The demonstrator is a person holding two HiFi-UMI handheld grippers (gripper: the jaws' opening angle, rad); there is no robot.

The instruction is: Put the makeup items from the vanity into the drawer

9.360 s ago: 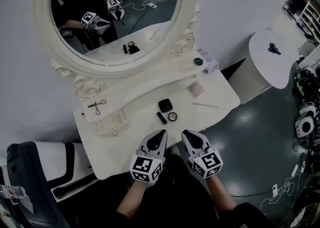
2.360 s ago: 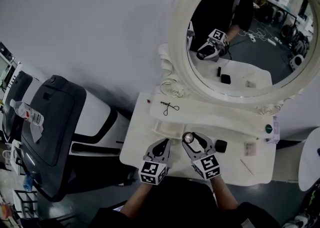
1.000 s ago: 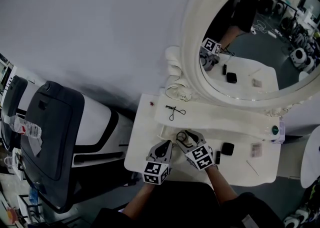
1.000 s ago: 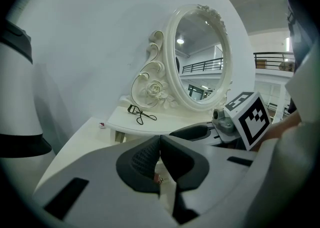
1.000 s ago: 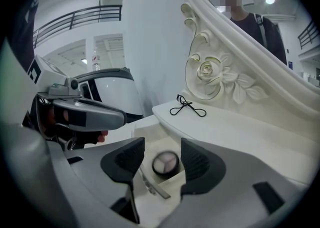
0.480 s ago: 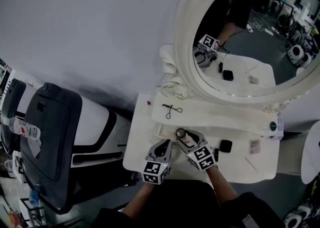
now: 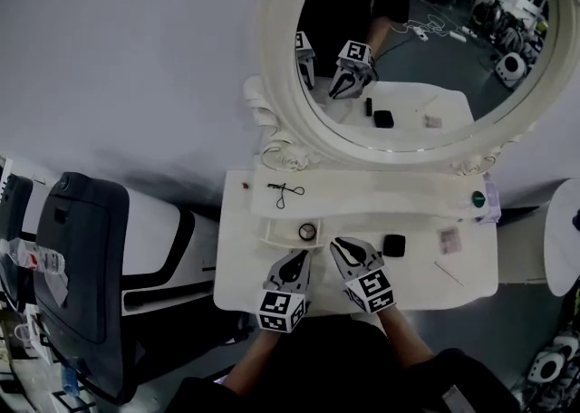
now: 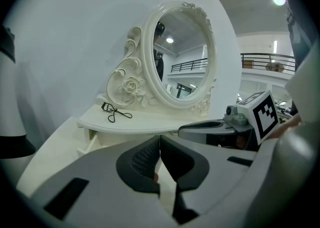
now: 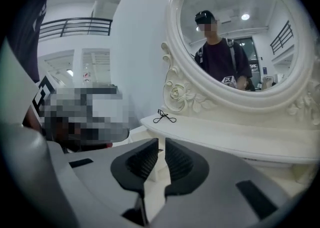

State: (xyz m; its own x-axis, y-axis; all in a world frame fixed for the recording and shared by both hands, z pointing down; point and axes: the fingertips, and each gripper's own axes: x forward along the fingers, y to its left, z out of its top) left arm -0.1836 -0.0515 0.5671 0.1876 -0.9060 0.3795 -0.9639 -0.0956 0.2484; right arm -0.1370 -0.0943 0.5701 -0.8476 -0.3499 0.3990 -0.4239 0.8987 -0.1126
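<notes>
A round compact [image 7: 308, 232] lies in the open drawer [image 7: 283, 237] of the white vanity [image 7: 245, 266]. To the right of the drawer a black square compact [image 7: 393, 244] rests on the top. An eyelash curler [image 7: 281, 190] lies on the raised shelf, also in the left gripper view as the curler [image 8: 114, 113]. My left gripper [image 7: 299, 257] hovers shut and empty near the front edge. Beside it my right gripper [image 7: 341, 244] is closing, a narrow gap between its pads [image 9: 145, 161] and nothing in it.
A pink packet [image 7: 449, 239], a thin stick [image 7: 448, 273] and a green-lidded item [image 7: 478, 198] lie at the vanity's right end. The oval mirror [image 7: 408, 49] rises behind the shelf. A dark chair [image 7: 82, 266] stands to the left.
The round compact left my right gripper's jaws and now lies in the drawer. My right gripper drew back toward the front edge and its jaws narrowed. The left gripper stayed shut.
</notes>
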